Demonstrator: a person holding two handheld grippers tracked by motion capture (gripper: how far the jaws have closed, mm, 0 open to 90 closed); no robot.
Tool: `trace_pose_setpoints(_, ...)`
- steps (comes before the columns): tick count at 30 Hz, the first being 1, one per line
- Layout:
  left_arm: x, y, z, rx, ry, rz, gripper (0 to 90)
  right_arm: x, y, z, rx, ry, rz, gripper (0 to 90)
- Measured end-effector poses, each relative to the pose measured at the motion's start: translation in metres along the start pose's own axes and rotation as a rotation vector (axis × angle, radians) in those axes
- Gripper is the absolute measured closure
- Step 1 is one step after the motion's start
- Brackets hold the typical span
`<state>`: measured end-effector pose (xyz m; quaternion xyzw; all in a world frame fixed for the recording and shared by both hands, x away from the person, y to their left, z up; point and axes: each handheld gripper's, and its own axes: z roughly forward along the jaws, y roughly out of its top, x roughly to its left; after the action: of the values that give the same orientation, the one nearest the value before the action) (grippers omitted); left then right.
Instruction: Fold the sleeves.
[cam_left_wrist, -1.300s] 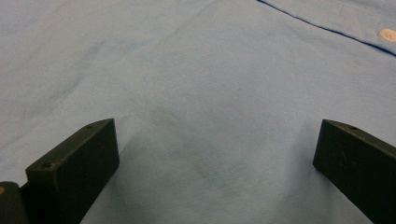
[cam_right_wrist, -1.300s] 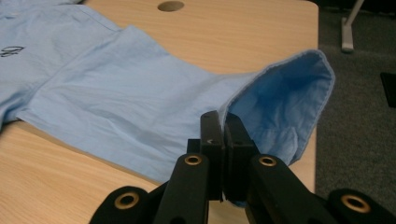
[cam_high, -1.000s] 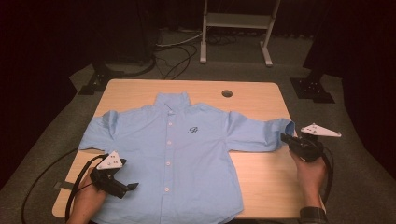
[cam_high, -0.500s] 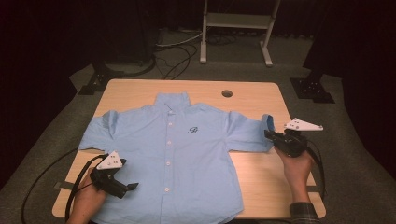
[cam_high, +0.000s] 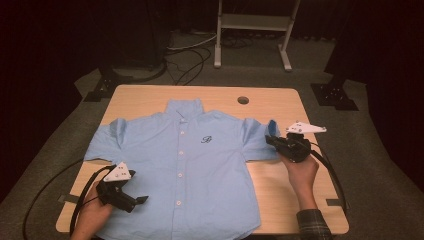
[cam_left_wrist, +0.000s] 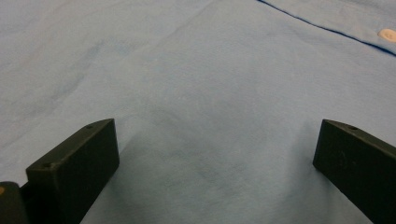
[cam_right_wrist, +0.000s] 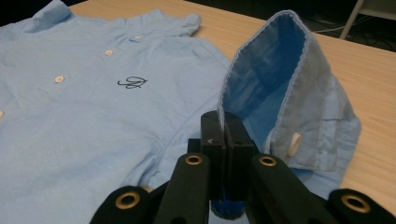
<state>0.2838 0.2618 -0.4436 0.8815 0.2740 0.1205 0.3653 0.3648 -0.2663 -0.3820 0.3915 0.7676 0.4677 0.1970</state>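
While the shirt lies face up: the light blue shirt (cam_high: 185, 170) is spread flat on the wooden bench (cam_high: 280, 105), buttoned, collar toward the far edge, hem at the near edge by the person.

Work in hand: judged to be a fold, starting with the sleeve on the person's right.

Right claw (cam_high: 272, 140): jaws closed tight on the cuff edge of the right sleeve (cam_right_wrist: 285, 88); in the right gripper view the fabric runs down between the two black jaws and the cuff stands up above them, its darker lining showing and a cuff button (cam_right_wrist: 294, 143) just beside the jaws.

Reason for that grip: pinching the cuff edge lets the whole sleeve be carried in over the shirt body without dragging the chest panel.

Left claw (cam_high: 134, 200): jaws wide apart, holding nothing; it sits low on the lower front panel, near the hem, on the person's left side. The left gripper view shows smooth cloth between the jaws and one button (cam_left_wrist: 388, 34) of the placket at the far edge.

Reason for that placing: probably pins or steadies the body so the cloth does not slide while the other side is pulled.

Left sleeve (cam_high: 107, 137): lying flat on the bench, untouched.

Containers: nothing on the bench that holds anything; a round cable hole (cam_high: 243, 100) lies near the far edge, well apart from the collar.

Risk: thin cuff edge could slip from the jaws if pulled too fast.
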Motion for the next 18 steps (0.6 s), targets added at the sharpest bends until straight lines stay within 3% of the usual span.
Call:
trace_pose_setpoints(10, 0.000, 0.000, 0.000, 0.000, 0.002, -0.002, 0.0, 0.017, 0.013, 0.027, 0.018, 0.043, -0.035, 88.6)
trace_pose_setpoints(18, 0.000, 0.000, 0.000, -0.001, 0.002, -0.002, 0.0, 0.027, 0.029, 0.040, -0.007, 0.091, -0.024, 88.6)
